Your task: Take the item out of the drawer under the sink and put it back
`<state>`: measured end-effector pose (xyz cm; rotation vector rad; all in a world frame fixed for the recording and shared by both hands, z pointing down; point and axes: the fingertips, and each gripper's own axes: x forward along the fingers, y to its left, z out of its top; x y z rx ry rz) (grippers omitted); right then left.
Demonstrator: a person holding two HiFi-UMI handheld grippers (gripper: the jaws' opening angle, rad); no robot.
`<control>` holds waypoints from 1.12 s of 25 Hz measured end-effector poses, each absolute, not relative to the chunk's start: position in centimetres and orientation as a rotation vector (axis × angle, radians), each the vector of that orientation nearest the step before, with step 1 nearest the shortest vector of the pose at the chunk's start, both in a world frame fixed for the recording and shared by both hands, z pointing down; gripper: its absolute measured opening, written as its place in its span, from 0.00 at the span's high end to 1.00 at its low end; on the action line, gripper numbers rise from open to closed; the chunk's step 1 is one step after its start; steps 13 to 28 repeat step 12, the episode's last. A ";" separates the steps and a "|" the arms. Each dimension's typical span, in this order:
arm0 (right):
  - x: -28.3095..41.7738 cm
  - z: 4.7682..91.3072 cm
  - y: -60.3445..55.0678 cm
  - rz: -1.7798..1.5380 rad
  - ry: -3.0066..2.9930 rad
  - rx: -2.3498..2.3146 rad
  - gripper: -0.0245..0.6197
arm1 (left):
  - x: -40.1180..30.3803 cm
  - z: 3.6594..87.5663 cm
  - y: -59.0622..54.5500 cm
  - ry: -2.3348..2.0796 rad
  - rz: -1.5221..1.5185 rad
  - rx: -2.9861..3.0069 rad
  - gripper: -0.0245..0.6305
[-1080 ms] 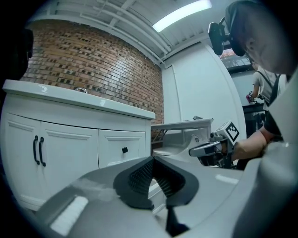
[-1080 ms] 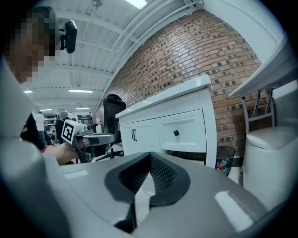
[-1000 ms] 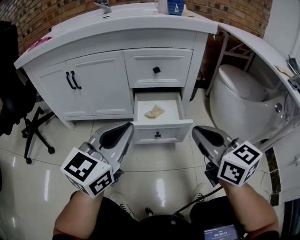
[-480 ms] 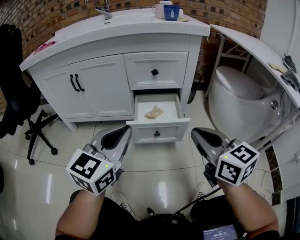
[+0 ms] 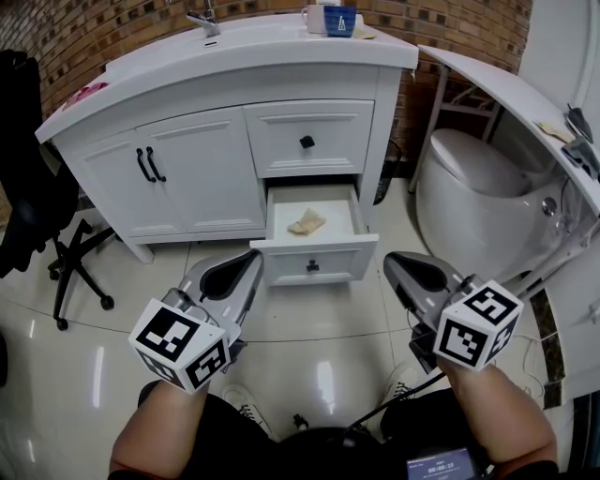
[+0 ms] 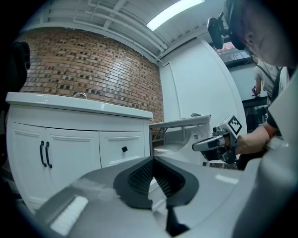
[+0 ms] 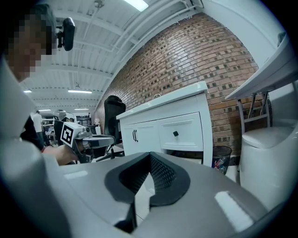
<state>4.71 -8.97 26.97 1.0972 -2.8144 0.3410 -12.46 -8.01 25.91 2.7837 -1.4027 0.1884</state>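
The lower drawer point(image 5: 314, 265) of the white sink cabinet point(image 5: 197, 169) stands pulled out. A crumpled beige item point(image 5: 307, 222) lies inside it, near the middle. My left gripper point(image 5: 249, 257) hovers above the floor just left of the drawer front, jaws shut and empty. My right gripper point(image 5: 394, 262) hangs to the right of the drawer front, also shut with nothing held. In the left gripper view the closed fingertips point(image 6: 152, 159) point toward the cabinet, and the right gripper point(image 6: 219, 142) shows beyond them. The right gripper view has its tips point(image 7: 150, 154) together below the upper drawer's knob point(image 7: 175, 134).
A white toilet point(image 5: 478, 202) stands right of the cabinet under a slanted white board point(image 5: 506, 89). A black office chair point(image 5: 37, 206) is at the left. Cups point(image 5: 328, 19) and a faucet point(image 5: 206, 21) sit on the counter. A waste bin point(image 7: 222, 155) stands beside the cabinet.
The head view has shifted slightly. Both grippers stay shut and nearly still in front of the open drawer; the item lies unmoved.
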 end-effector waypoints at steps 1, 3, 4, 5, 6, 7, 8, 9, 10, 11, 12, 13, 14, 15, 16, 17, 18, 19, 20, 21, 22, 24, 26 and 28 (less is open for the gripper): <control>4.7 26.9 -8.9 0.340 -2.815 1.095 0.96 | -12.5 25.9 -8.0 -1.404 0.188 2.783 0.95; 4.5 26.8 -8.9 0.335 -2.816 1.089 0.96 | -12.6 25.8 -7.9 -1.405 0.190 2.783 0.95; 4.3 26.8 -8.9 0.331 -2.816 1.085 0.96 | -12.7 25.9 -7.9 -1.405 0.193 2.783 0.95; 4.2 26.8 -8.8 0.328 -2.816 1.081 0.96 | -12.7 25.9 -7.9 -1.404 0.195 2.783 0.95; 4.2 26.8 -8.8 0.325 -2.816 1.078 0.96 | -12.7 25.9 -7.9 -1.405 0.197 2.782 0.95; 4.1 26.8 -8.8 0.322 -2.816 1.076 0.96 | -12.7 25.9 -7.9 -1.404 0.198 2.782 0.95; 4.0 26.8 -8.7 0.321 -2.816 1.074 0.96 | -12.7 26.0 -7.9 -1.403 0.201 2.783 0.95; 4.0 26.8 -8.7 0.319 -2.817 1.072 0.96 | -12.7 26.0 -7.9 -1.403 0.204 2.784 0.95; 3.9 26.8 -8.7 0.318 -2.817 1.070 0.96 | -12.7 26.0 -7.9 -1.402 0.206 2.782 0.95; 3.9 26.8 -8.7 0.317 -2.817 1.068 0.96 | -12.7 26.1 -7.9 -1.401 0.207 2.781 0.95; 3.8 26.8 -8.6 0.317 -2.817 1.066 0.96 | -12.7 26.1 -7.8 -1.400 0.209 2.779 0.95; 3.8 26.8 -8.6 0.317 -2.817 1.066 0.96 | -12.7 26.1 -7.8 -1.400 0.209 2.779 0.95; 3.8 26.8 -8.6 0.317 -2.817 1.066 0.96 | -12.7 26.1 -7.8 -1.400 0.209 2.779 0.95; 3.8 26.8 -8.6 0.317 -2.817 1.066 0.96 | -12.7 26.1 -7.8 -1.400 0.209 2.779 0.95; 3.8 26.8 -8.6 0.317 -2.817 1.066 0.96 | -12.7 26.1 -7.8 -1.400 0.209 2.779 0.95; 3.8 26.8 -8.6 0.317 -2.817 1.066 0.96 | -12.7 26.1 -7.8 -1.400 0.209 2.779 0.95; 3.8 26.8 -8.6 0.317 -2.817 1.066 0.96 | -12.7 26.1 -7.8 -1.400 0.209 2.779 0.95; 3.8 26.8 -8.6 0.317 -2.817 1.066 0.96 | -12.7 26.1 -7.8 -1.400 0.209 2.779 0.95; 3.8 26.8 -8.6 0.317 -2.817 1.066 0.96 | -12.7 26.1 -7.8 -1.400 0.209 2.779 0.95; 3.8 26.8 -8.6 0.317 -2.817 1.066 0.96 | -12.7 26.1 -7.8 -1.400 0.209 2.779 0.95; 3.8 26.8 -8.6 0.317 -2.817 1.066 0.96 | -12.7 26.1 -7.8 -1.400 0.209 2.779 0.95; 3.8 26.8 -8.6 0.317 -2.817 1.066 0.96 | -12.7 26.1 -7.8 -1.400 0.209 2.779 0.95; 3.8 26.8 -8.6 0.317 -2.817 1.066 0.96 | -12.7 26.1 -7.8 -1.400 0.209 2.779 0.95; 3.8 26.8 -8.6 0.317 -2.817 1.066 0.96 | -12.7 26.1 -7.8 -1.400 0.209 2.779 0.95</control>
